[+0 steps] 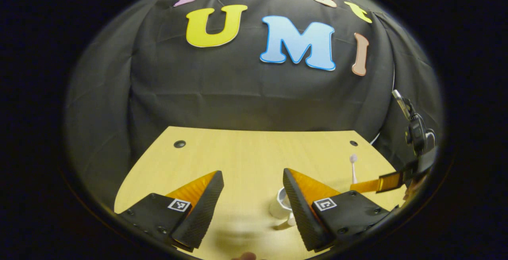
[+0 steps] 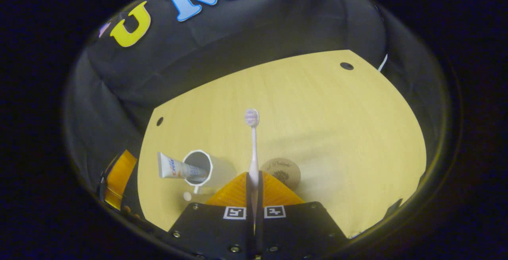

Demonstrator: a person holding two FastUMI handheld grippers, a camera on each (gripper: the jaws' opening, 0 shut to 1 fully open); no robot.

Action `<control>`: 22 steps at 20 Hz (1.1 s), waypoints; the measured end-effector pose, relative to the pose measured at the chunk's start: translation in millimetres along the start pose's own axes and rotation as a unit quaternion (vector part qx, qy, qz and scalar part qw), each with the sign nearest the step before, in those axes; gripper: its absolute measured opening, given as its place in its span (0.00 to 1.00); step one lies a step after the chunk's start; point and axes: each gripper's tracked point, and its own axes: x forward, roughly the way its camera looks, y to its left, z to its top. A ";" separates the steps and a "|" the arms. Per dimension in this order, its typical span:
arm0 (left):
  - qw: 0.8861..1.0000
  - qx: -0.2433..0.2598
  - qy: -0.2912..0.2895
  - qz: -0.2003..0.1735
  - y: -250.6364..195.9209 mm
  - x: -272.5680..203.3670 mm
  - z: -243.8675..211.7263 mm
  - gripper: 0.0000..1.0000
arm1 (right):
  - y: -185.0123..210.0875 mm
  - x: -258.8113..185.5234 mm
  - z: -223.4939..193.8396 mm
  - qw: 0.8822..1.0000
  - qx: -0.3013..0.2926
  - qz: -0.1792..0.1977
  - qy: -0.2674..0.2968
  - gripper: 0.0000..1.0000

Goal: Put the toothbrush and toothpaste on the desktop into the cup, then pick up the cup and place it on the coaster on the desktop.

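While pinched low on its handle in the right claw [image 2: 254,180], toothbrush [image 2: 253,145] stands upright at frame centre, light, slim, slippery, apt to pivot. Toothpaste [image 2: 176,168] already in cup [image 2: 198,168], lower left; coaster [image 2: 281,172] beside. Left claw [image 1: 253,200] spread, empty.

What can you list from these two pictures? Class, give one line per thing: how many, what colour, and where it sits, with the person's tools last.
Slim plastic toothbrush: one, pale handle and lilac head, upright, clamped in the right claw above the desktop.
Squeezable toothpaste tube: one, white with blue and red print, leaning out of the cup.
White faceted cup: one, on the desktop, left of the toothbrush in the right gripper view.
Round tan coaster: one, flat on the desktop, beside the cup.
Yellow wooden desktop: one, with dark round holes near its far corners.
Left claw: one, open, above the desktop near the cup.
Right claw: one, shut on the toothbrush.
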 end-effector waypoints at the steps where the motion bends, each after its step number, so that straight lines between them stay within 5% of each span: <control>1: 1.000 -0.001 0.002 0.005 7.4 -4.8 -0.1 0.97 | 8.3 2.5 9.9 1.000 0.006 0.006 -0.009 0.02; 10: 0.999 -0.017 0.012 0.048 79.4 -51.9 -4.7 0.94 | 58.1 32.2 48.7 0.996 0.039 0.032 -0.073 0.02; 22: 0.995 -0.014 0.034 0.090 133.7 -80.8 -26.1 0.94 | 81.0 57.3 38.5 0.987 -0.012 0.057 -0.152 0.03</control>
